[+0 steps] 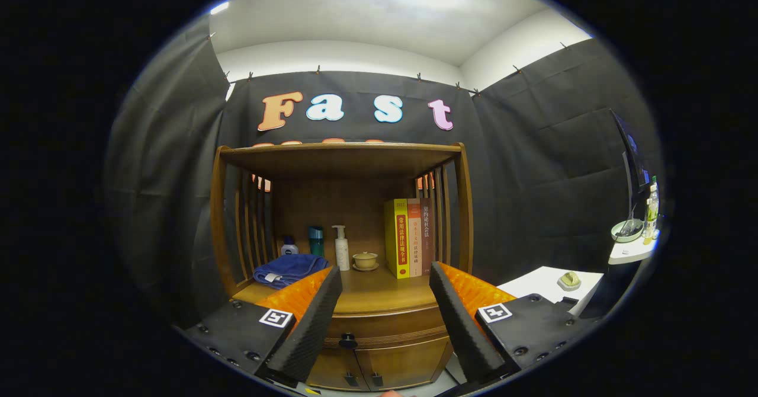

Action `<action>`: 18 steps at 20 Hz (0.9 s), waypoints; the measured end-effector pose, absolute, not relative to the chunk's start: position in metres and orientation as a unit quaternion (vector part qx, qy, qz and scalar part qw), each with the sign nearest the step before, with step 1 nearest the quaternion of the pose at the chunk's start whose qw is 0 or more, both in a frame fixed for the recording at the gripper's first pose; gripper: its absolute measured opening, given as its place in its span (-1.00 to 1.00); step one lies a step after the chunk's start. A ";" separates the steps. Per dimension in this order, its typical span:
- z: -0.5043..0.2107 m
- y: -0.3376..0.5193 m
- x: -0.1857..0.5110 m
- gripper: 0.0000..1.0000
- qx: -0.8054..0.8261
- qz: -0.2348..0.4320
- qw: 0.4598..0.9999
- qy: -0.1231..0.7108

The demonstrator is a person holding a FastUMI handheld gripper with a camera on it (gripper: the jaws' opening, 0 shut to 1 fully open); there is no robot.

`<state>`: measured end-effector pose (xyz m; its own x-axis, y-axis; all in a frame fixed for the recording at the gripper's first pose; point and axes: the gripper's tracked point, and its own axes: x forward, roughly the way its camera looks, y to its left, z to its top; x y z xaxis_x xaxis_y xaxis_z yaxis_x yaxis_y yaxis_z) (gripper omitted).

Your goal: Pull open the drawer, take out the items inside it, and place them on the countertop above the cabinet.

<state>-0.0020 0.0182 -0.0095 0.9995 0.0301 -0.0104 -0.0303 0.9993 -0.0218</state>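
Note:
A wooden cabinet stands ahead, with a closed drawer (385, 326) under its countertop (373, 293). The drawer's small dark knob (348, 342) sits low between my fingers, nearer the left one. My gripper (385, 275) is open, its black padded fingers (314, 320) spread wide and holding nothing, some way short of the drawer front. What is inside the drawer is hidden.
On the countertop lie a folded blue towel (290, 269), a small jar (289, 246), a teal bottle (315, 240), a white pump bottle (341, 247), a cup on a saucer (365, 261) and upright books (408, 237). A shelf roof spans above. Two cabinet doors (373, 367) sit below the drawer. A white table (548, 284) stands right.

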 end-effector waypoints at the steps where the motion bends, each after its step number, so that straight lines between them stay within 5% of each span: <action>1: -0.010 0.019 -0.002 0.96 -0.011 0.015 1.000 0.005; 18: -0.024 0.032 0.006 0.96 -0.002 0.026 1.000 0.006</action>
